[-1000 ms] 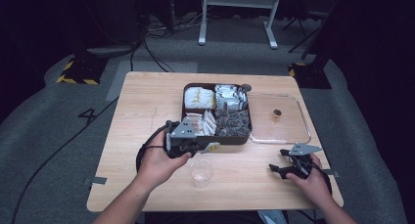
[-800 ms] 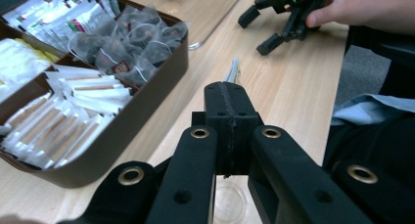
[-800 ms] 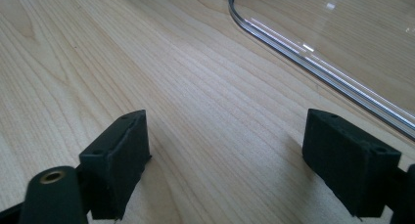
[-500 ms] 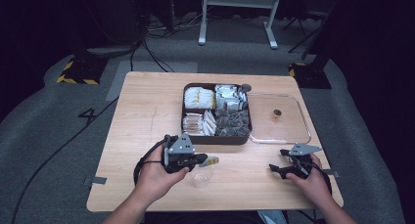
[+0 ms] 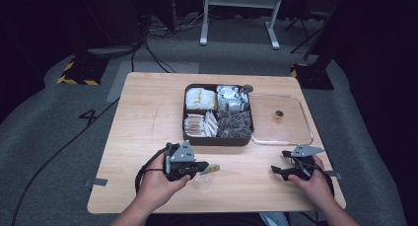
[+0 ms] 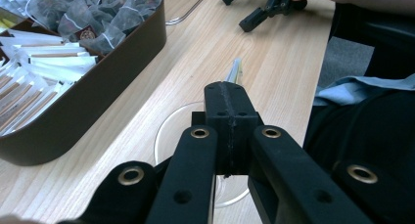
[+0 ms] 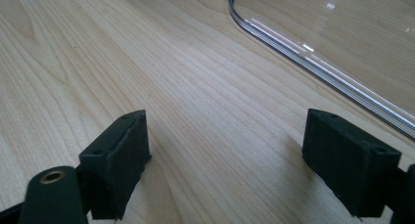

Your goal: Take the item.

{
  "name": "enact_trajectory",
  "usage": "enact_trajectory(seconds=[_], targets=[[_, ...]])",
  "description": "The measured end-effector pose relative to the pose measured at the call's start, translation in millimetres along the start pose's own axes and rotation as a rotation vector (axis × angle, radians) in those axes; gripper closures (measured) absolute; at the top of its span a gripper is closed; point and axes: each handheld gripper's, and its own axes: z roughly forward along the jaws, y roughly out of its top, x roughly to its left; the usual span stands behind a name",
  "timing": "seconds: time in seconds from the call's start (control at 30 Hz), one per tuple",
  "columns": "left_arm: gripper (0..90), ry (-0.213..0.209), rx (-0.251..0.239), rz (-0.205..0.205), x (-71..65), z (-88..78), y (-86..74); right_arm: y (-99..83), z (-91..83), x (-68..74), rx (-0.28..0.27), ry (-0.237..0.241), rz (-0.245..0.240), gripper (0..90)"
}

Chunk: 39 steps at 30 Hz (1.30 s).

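nearest us, our left tongs are pinched fully together on a thin sachet, whose pale yellow-edged end pokes out past the tips in the left gripper view. we hold it level over a small clear cup that stands on the wooden surface, the left hand wrapped around the tool's body with the forearm coming in from the near edge. we judge the sachet to be very light, flat and floppy, with slick paper that could slide or tear if tugged; a grip across one short end, as we have now, looks the sensible place, leaving the rest free to hang into the cup. the cup itself looks thin and light, so a knock from the tongs could tip it. to the right, our right tongs rest low on the surface with nothing between them; in the right gripper view the two black pads stand clearly apart over bare wood, and the right hand lies relaxed behind them. farther out, the clear lid lies flat beside the dark compartment box, which holds rows of sachets and tea bags in its four sections.
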Motion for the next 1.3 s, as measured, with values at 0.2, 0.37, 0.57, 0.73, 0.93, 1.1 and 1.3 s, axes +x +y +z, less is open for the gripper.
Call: enact_trajectory(seconds=[0.2,0.37,0.57,0.73,0.93,1.1,1.3], targets=[[90.0,-0.009,0.011,-0.008,1.0,1.1,-4.1,-0.1,-0.1,0.3,0.0,-0.002,0.002,17.6],[71.0,-0.006,0.013,-0.006,3.6,3.1,-6.6,-0.1,-0.1,0.3,0.0,-0.002,0.002,17.6],[59.6,-0.017,0.006,-0.023,3.4,0.7,-6.1,-0.1,-0.1,0.3,0.0,-0.002,0.002,17.7],[51.5,0.027,-0.015,-0.032,9.8,-6.2,-5.8,-0.1,-0.1,0.3,0.0,-0.002,0.003,17.6],[41.3,0.1,-0.016,-0.039,19.7,-18.6,-7.6,-0.2,-0.3,0.7,0.0,-0.006,0.005,17.6],[37.1,0.151,-0.018,-0.053,29.2,-29.8,-11.4,-0.4,-0.4,1.4,0.0,-0.011,0.01,17.6],[34.5,0.221,-0.022,-0.059,38.7,-46.3,-20.6,-0.4,-0.4,1.3,0.0,-0.011,0.01,17.6]])
